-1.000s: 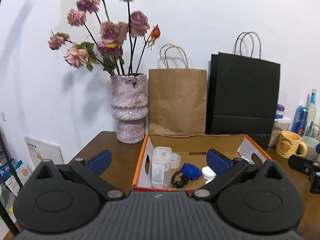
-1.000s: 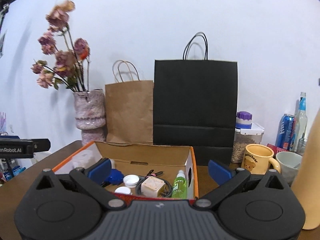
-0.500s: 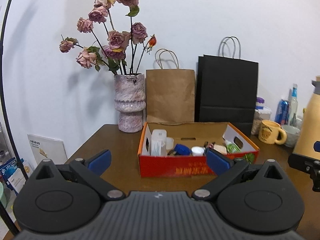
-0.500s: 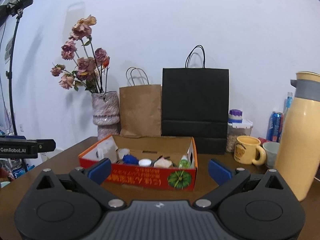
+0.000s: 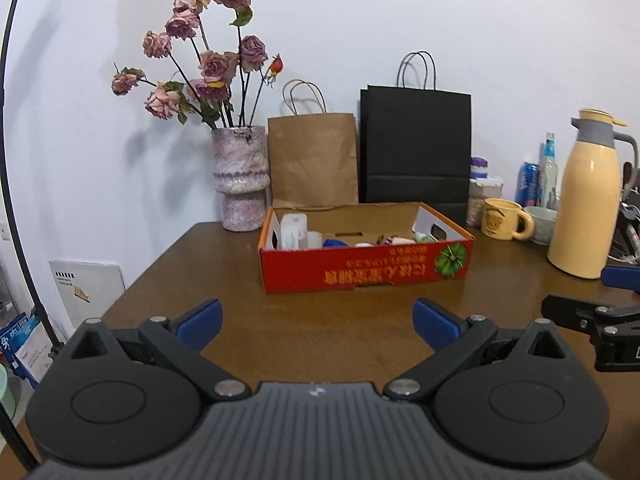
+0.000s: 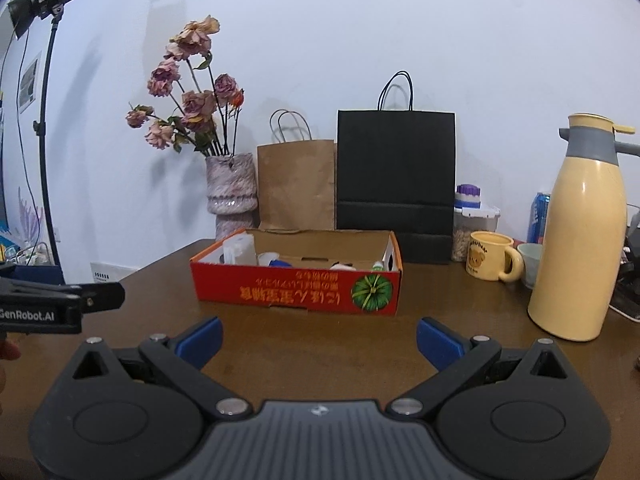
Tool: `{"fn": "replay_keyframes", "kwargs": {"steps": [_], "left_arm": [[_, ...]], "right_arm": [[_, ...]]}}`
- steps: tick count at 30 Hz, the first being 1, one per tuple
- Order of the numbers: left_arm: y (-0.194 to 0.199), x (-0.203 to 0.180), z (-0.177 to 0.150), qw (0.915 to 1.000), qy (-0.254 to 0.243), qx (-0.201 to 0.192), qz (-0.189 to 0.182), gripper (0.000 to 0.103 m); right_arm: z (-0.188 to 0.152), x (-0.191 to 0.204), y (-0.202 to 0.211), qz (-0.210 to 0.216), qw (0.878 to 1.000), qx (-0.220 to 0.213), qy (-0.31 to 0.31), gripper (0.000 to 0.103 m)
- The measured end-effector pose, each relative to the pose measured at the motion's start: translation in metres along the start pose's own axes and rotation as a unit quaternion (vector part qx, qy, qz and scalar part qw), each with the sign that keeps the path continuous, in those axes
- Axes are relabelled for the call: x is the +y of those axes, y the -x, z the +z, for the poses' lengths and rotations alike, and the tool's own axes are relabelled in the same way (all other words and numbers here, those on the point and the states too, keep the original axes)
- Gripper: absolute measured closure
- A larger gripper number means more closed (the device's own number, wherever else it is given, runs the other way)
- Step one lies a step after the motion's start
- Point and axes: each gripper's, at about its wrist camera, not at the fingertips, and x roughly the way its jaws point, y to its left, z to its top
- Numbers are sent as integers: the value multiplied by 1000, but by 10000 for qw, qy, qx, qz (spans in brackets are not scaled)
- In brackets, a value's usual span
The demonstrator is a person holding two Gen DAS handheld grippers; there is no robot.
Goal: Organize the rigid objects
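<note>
Your left gripper (image 5: pixel 316 322) and right gripper (image 6: pixel 319 335) both stand wide open and hold nothing, above the bare table (image 5: pixel 240 320). The red box (image 5: pixel 366 268) with the small items inside (a white container (image 5: pixel 293 231), a blue thing (image 5: pixel 335 243)) is ahead of you, well apart from both, in front of the paper bags (image 5: pixel 314 158).

L gripper (image 5: pixel 316 320) & R gripper (image 6: pixel 319 336): both wide apart, empty, level.
</note>
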Motion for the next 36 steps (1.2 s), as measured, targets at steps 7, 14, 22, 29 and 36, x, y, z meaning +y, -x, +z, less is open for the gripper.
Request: {"fn": "replay_keyframes", "kwargs": {"steps": [7, 14, 22, 29, 36], "left_arm": [[12, 1, -19, 9997, 95, 192, -93, 0], [16, 3, -22, 9997, 143, 206, -65, 0], [17, 3, -21, 9997, 142, 192, -80, 0], [18, 1, -21, 9997, 121, 186, -109, 0], [18, 0, -21, 9997, 123, 182, -108, 0]], "right_arm": [[-14, 7, 13, 55, 9999, 114, 29, 0], [-18, 11, 17, 110, 9998, 150, 69, 0], [-17, 12, 17, 111, 9998, 140, 75, 0], [-16, 11, 17, 109, 9998, 123, 74, 0], [-15, 12, 18, 105, 9999, 109, 76, 0]]}}
